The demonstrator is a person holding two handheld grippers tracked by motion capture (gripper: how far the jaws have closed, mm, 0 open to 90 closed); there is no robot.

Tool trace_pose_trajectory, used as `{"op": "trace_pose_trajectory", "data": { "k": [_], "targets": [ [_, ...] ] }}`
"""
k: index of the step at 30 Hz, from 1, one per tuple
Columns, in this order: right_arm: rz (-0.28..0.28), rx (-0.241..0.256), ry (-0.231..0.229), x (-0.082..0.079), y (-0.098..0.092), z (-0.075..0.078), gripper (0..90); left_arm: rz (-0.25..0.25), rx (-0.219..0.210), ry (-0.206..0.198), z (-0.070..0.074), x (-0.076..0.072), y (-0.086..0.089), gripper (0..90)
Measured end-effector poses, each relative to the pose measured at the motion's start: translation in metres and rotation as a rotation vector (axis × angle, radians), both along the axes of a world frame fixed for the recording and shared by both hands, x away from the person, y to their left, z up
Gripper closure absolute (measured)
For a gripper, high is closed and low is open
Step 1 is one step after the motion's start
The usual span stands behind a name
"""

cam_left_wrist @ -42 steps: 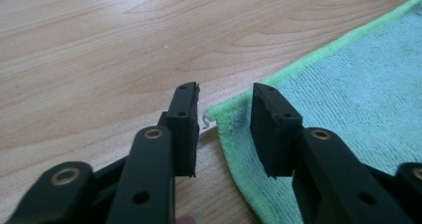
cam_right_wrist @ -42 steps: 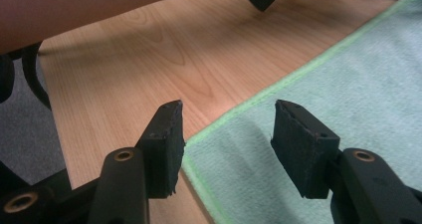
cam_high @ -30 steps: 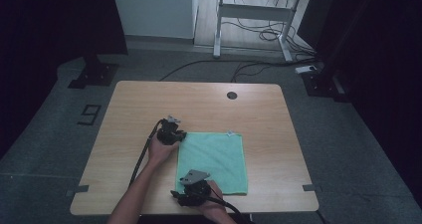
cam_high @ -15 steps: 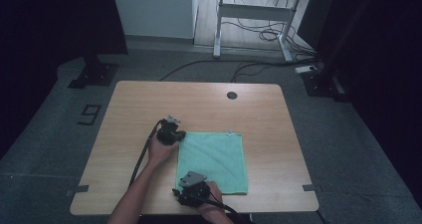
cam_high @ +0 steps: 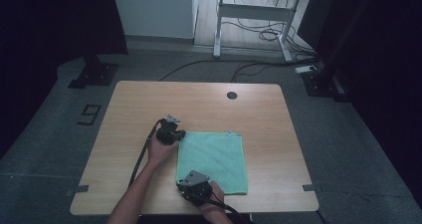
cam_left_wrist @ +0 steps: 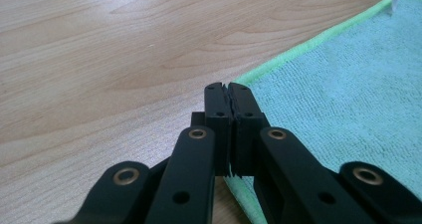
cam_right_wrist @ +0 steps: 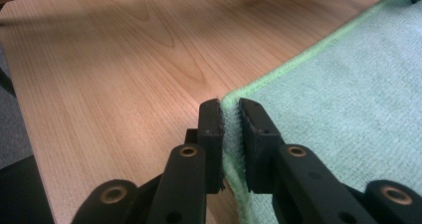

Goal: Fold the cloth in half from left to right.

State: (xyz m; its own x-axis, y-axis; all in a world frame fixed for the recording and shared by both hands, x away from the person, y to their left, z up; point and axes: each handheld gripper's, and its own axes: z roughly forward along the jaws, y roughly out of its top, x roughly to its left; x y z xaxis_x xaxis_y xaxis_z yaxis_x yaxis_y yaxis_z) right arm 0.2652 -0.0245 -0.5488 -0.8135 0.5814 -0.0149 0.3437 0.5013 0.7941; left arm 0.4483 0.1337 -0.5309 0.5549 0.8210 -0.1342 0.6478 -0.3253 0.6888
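Observation:
A green cloth [cam_high: 213, 160] lies flat on the wooden table [cam_high: 199, 104]. My left gripper [cam_high: 175, 134] sits at the cloth's far left corner. In the left gripper view its jaws are pressed together at the cloth's hem [cam_left_wrist: 278, 62], which runs under them. My right gripper [cam_high: 191, 189] is at the cloth's near left corner. In the right gripper view the cloth corner [cam_right_wrist: 231, 129] stands up between the jaws, which are shut on it. A small white tag [cam_high: 229, 133] sticks out of the cloth's far edge.
A dark round grommet [cam_high: 232, 95] sits near the table's far edge. Bare wood lies left and beyond the cloth. A black cable [cam_high: 142, 157] trails from the left gripper along the forearm. A desk frame [cam_high: 251, 15] and cables stand on the floor beyond.
The right gripper has shifted slightly at the cloth's near left corner. The left gripper and the cloth stay where they were.

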Motion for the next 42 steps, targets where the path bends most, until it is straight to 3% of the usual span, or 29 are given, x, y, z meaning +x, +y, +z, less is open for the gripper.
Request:
{"op": "trace_pose_trajectory", "data": {
  "k": [10, 21, 30, 36, 42],
  "targets": [
    [-0.004, 0.049, -0.002, -0.002, -0.003, 0.006, 84.2, 0.001, -0.026, -0.020, 0.012, -0.004, 0.003, 88.6],
    [-0.018, 0.155, -0.035, -0.008, -0.005, 0.028, 84.3, 0.004, -0.045, -0.069, 0.046, -0.011, 0.004, 88.6],
    [-0.017, 0.173, -0.032, -0.006, -0.005, 0.034, 84.3, 0.005, -0.037, -0.082, 0.058, -0.014, 0.008, 88.7],
    [-0.003, 0.185, -0.074, -0.002, 0.004, 0.058, 84.3, 0.015, -0.045, -0.109, 0.080, -0.015, 0.015, 88.7],
    [0.003, 0.199, -0.039, -0.005, 0.002, 0.051, 84.3, 0.025, -0.037, -0.091, 0.074, -0.017, 0.020, 88.6]
  ]
}}
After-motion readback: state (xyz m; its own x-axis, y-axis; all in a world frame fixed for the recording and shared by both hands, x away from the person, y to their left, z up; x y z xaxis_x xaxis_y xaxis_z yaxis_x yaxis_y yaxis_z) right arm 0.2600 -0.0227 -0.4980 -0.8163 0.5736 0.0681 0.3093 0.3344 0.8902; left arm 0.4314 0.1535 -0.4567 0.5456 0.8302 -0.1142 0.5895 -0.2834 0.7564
